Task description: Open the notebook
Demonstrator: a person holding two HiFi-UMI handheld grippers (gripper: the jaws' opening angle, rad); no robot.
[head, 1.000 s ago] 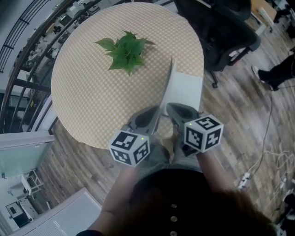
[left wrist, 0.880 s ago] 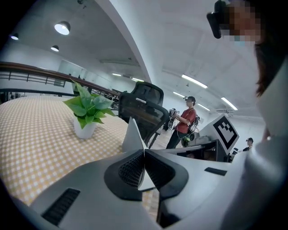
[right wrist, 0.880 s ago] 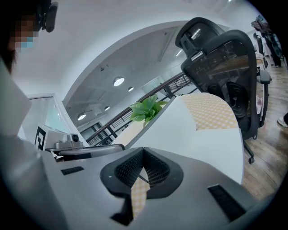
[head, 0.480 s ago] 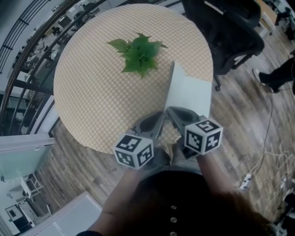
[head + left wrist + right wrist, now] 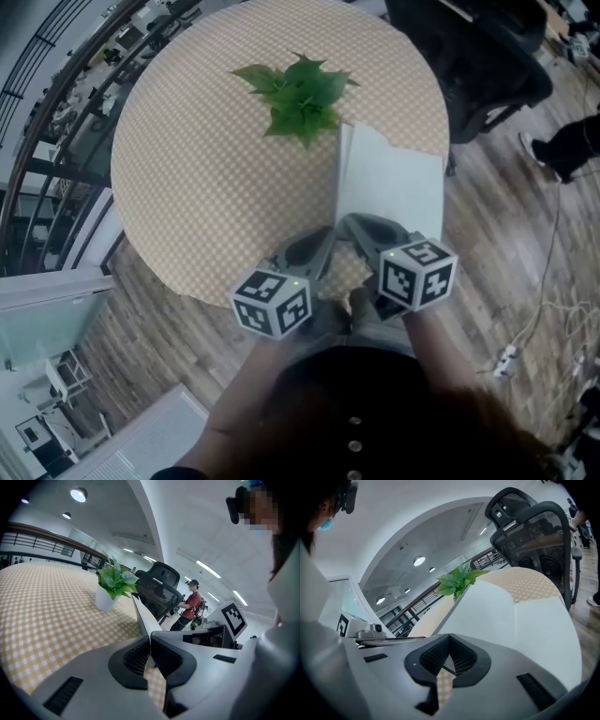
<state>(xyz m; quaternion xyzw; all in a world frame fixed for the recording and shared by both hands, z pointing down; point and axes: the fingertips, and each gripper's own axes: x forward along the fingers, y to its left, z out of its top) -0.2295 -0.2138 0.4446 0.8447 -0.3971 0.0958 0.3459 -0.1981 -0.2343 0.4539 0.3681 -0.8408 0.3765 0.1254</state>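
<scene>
The white notebook (image 5: 394, 183) lies on the right part of the round checked table (image 5: 206, 178), its near edge toward me. Its cover (image 5: 341, 169) stands raised along the left side, a thin white sheet seen edge-on. In the left gripper view, that cover (image 5: 142, 613) runs up from the jaws, and my left gripper (image 5: 328, 236) (image 5: 150, 637) is shut on its near edge. My right gripper (image 5: 356, 225) (image 5: 450, 641) sits just to the right and is shut on the near edge of the flat white pages (image 5: 511, 616).
A small potted green plant (image 5: 302, 94) stands just beyond the cover's far end. A black office chair (image 5: 478, 56) is behind the table on the right. A person's leg (image 5: 562, 141) and cables (image 5: 553, 319) are on the wood floor. A railing (image 5: 56, 103) runs along the left.
Both grippers have shifted along the table with the notebook and sunk a little. The cover's far end is now closer to the plant. Both grips look the same.
</scene>
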